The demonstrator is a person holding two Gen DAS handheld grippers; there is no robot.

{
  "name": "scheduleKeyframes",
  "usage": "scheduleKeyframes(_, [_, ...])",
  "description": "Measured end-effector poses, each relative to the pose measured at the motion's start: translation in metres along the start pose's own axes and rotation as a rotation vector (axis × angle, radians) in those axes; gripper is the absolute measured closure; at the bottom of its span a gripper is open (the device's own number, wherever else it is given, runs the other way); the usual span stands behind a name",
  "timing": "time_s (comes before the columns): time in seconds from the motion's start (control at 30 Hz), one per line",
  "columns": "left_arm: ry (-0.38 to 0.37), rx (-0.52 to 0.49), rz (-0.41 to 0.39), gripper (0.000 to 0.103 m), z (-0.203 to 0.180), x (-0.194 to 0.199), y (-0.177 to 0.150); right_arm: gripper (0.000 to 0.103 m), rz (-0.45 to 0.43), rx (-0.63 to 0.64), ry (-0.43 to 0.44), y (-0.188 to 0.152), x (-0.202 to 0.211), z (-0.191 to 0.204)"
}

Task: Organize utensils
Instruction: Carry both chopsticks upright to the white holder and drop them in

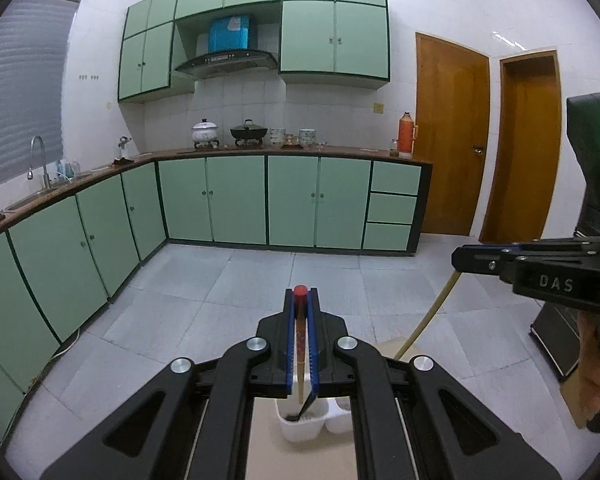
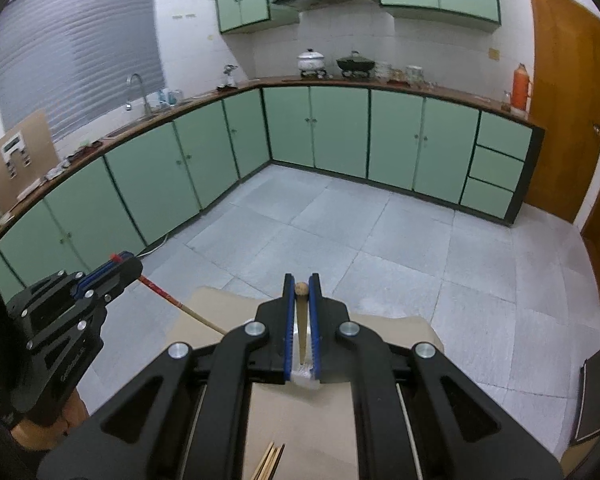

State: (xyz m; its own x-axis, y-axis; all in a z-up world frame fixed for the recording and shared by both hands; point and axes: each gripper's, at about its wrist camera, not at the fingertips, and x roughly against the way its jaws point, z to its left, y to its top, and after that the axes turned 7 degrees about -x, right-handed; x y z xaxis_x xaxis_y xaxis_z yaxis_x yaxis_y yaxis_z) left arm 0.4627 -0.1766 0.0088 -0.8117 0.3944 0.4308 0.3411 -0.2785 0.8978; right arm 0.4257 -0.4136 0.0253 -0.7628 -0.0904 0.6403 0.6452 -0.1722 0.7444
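Left wrist view: the left gripper (image 1: 301,296) sits at lower center, its jaws clenched on a spatula (image 1: 300,344) with a red handle tip. The spatula's shaft runs down between the blue pads (image 1: 289,344), and its dark head dips into a white holder (image 1: 300,426) at the bottom center. The holder stands on a tan table (image 1: 300,456). At the right edge, the right gripper (image 1: 466,259) grasps a pale wooden spoon handle (image 1: 428,316) that curves down toward the table.

Right wrist view: the right gripper (image 2: 301,289) is at lower center, jaws closed on the spoon (image 2: 301,332), with its rounded end showing between the fingertips. At lower left, the left gripper (image 2: 126,262) holds the spatula (image 2: 172,300), which slants down to the table (image 2: 300,432). Chopsticks (image 2: 270,462) lie at the bottom edge.
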Motion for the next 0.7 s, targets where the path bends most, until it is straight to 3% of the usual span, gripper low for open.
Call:
scheduleKeyframes(0.3, [-0.018, 0.052, 0.131, 0.097, 0.008, -0.078, -0.057, 0.097, 0.102, -0.080, -0.007, -0.026, -0.082, -0.035])
scheduleKeyframes(0.53, [-0.001, 0.059, 0.151, 0.090, 0.020, -0.073, -0.065, 0.092, 0.076, -0.084, -0.010, -0.036, -0.070, -0.041])
scheduleKeyframes(0.57, [0.002, 0.058, 0.138, 0.088, 0.022, -0.062, -0.063, 0.092, 0.062, -0.087, 0.003, -0.039, -0.059, -0.042])
scheduleKeyframes(0.7, [0.019, 0.038, 0.091, 0.058, 0.024, -0.019, -0.060, 0.086, -0.001, -0.074, 0.030, -0.064, -0.011, -0.045])
